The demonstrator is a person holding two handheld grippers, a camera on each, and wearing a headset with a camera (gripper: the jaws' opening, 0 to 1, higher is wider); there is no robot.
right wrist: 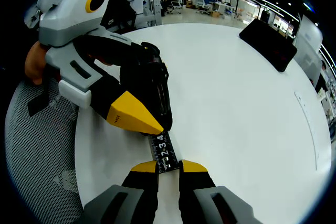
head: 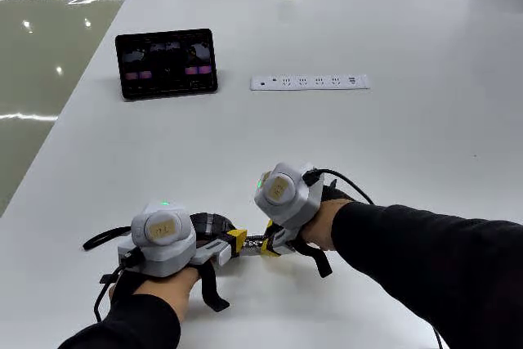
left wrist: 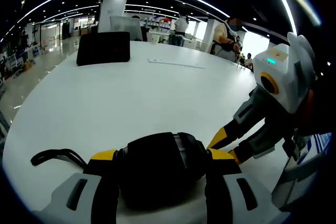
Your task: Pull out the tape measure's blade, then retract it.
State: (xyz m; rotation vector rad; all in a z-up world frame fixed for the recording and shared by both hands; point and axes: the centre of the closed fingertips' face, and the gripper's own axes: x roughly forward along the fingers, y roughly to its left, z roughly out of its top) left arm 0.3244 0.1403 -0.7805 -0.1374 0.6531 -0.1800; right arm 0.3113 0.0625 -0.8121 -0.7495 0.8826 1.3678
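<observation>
Left tongs (left wrist: pixel 163 156) clamp the black tape measure (right wrist: pixel 144 77) on the white tabletop (head: pixel 368 136), while the right tongs (right wrist: pixel 169 166), just beside, pinch the tip of its barely drawn blade (right wrist: pixel 161 149).

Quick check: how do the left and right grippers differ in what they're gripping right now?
What they hold: the left gripper clamps the tape measure's black case; the right gripper pinches the blade near its end.
Jaw width: the left gripper's jaws stand wide apart around the case; the right gripper's are almost together.
Shared: both are shut on the same tape measure, close together.
</observation>
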